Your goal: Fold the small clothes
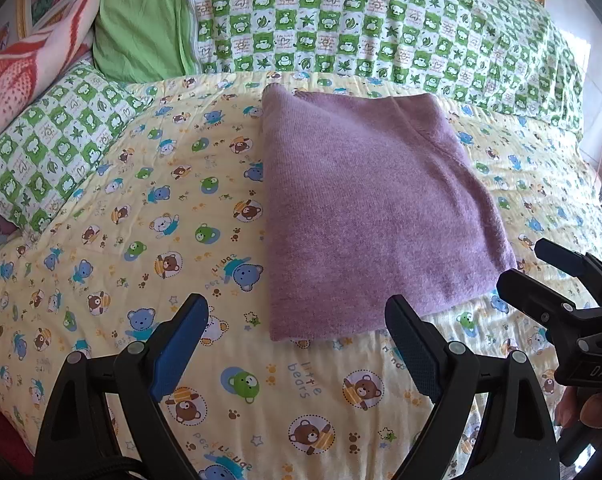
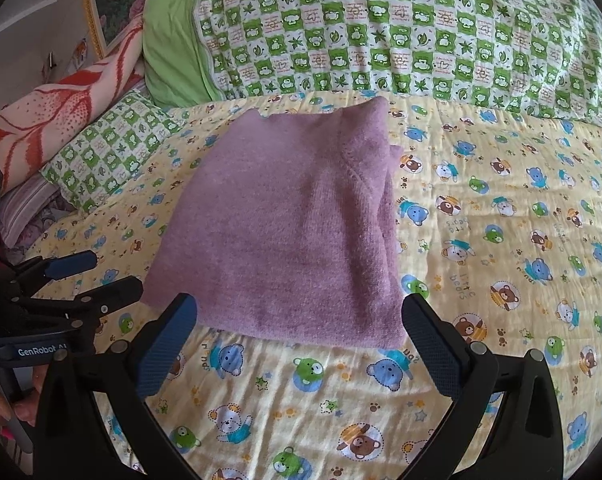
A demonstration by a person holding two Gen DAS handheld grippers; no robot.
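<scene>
L gripper point(image 1: 297, 344): fingers wide apart, nothing between, hovering w/ tips just short of the near hem. R gripper point(image 2: 299, 344): same, spread and empty, centred on that hem. Each shows at the other view's edge, so they sit side by side, prob. backed off to clear the cloth. Purple knit garment point(image 2: 285, 236) lies flat on the bear-print sheet point(image 2: 501, 240), mid-bed, doubled into a neat rectangle w/ layered edges along its R side; fold looks about done. Beyond: green checked quilt point(image 2: 421, 32) bunched along the far edge, out of the work area.
</scene>
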